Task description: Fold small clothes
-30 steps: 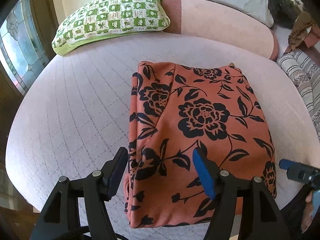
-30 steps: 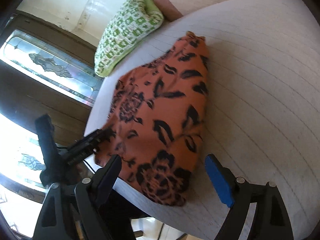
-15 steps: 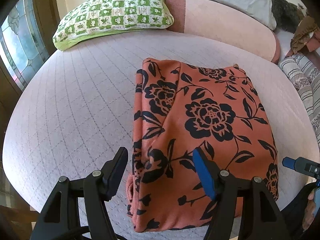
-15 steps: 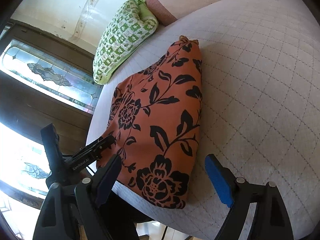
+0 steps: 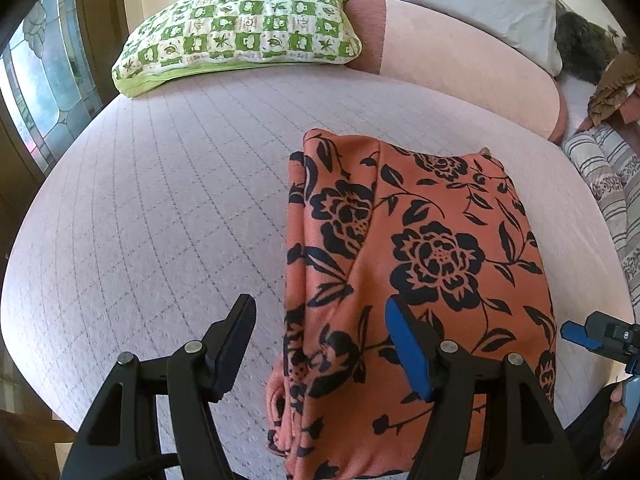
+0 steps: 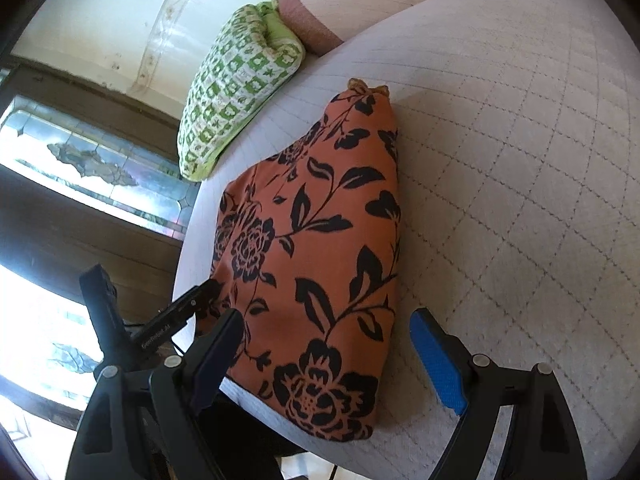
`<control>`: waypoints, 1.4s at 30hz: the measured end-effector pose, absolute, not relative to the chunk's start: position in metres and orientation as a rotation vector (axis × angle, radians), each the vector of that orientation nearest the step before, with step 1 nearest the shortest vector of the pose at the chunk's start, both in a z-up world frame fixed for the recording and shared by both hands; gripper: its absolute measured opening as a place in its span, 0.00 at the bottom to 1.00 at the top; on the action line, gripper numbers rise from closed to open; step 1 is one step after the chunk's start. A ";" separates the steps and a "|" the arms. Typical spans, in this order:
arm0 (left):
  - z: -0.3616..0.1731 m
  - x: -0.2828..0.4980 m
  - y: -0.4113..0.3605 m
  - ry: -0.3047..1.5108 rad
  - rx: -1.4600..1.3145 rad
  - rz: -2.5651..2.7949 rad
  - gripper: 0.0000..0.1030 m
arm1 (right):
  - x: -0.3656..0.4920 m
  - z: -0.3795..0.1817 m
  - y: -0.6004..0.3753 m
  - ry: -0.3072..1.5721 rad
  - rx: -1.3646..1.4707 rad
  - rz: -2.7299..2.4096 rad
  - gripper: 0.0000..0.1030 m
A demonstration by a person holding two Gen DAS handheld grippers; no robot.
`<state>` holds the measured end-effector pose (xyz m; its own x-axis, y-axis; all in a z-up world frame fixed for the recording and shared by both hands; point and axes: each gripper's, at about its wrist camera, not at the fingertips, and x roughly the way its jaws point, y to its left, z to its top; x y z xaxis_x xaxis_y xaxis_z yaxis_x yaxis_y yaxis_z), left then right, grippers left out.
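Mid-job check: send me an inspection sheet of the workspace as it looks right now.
Surface: pale quilted bed cover, flat, with a bolster at its far end.
Job's things: orange floral garment, folded into a rough rectangle near the bed's front edge; its left edge shows bunched layers.
Clutter: green checked pillow at the far corner; striped fabric and a brown heap off to the right.
Grippers: left gripper open above the garment's near left part; right gripper open above its near right corner; neither holds anything.
Cables: dark lead by the left tool.
Surroundings: stained-glass window, cream wall.
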<state>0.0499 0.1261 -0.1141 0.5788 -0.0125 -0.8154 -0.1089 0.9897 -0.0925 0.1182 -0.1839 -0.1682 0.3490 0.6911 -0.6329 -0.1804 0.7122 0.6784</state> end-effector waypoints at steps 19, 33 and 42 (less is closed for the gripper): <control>-0.123 0.066 0.134 0.965 -0.155 0.049 0.66 | 0.143 -0.176 -0.172 1.105 0.555 0.569 0.85; -0.116 0.077 0.146 0.909 -0.251 0.017 0.72 | 0.176 -0.189 -0.149 1.119 0.531 0.612 0.85; -0.156 0.102 0.137 1.051 -0.278 -0.105 0.40 | 0.181 -0.191 -0.129 1.109 0.395 0.579 0.54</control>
